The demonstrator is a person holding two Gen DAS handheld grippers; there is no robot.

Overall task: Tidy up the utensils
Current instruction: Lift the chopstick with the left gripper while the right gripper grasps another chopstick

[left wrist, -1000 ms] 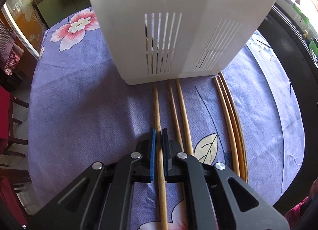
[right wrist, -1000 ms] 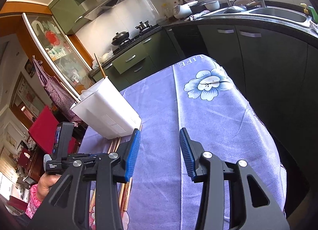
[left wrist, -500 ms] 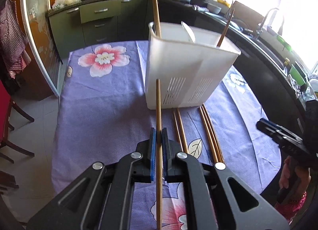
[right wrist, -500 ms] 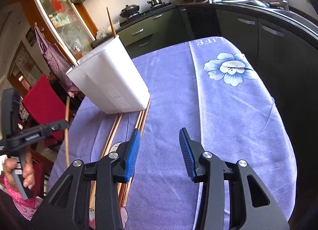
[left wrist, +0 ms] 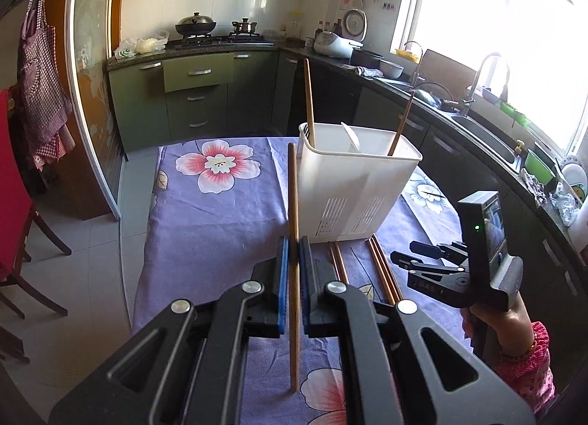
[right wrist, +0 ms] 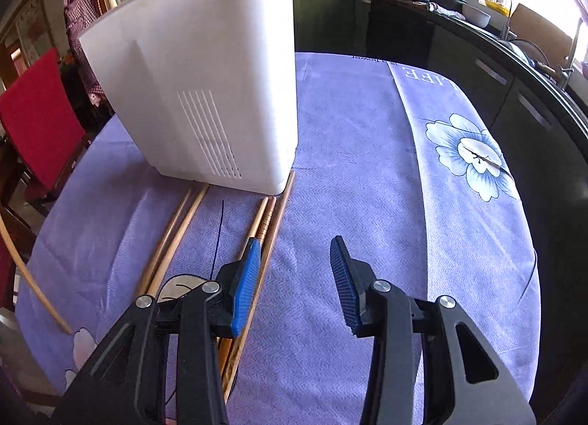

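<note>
Left tongs (left wrist: 293, 256): blue-padded jaws clamped on a long slender wooden chopstick (left wrist: 292, 201), held off the purple flowered tablecloth (left wrist: 220, 234); its far tip rises ahead of the jaws, level with the holder's near-left corner, its tail hangs back beneath them.
Ahead of the left tongs: a white slotted plastic utensil holder (left wrist: 352, 197), upright, with two chopsticks and a white spoon already standing inside.
Doing the step well: judged from here, lift until the lower end is above the rim, swing the stick upright over the opening, lower it well inside, and only then part the jaws; releasing early risks it glancing off the rim.
Beside the left tongs, to their right: four or five loose wooden chopsticks (left wrist: 382, 270) lying on the cloth, tips against the holder's base.
Right tongs (right wrist: 294, 270): jaws spread wide, empty, low over the cloth; the loose chopsticks (right wrist: 264, 226) lie just beside the left pad.
</note>
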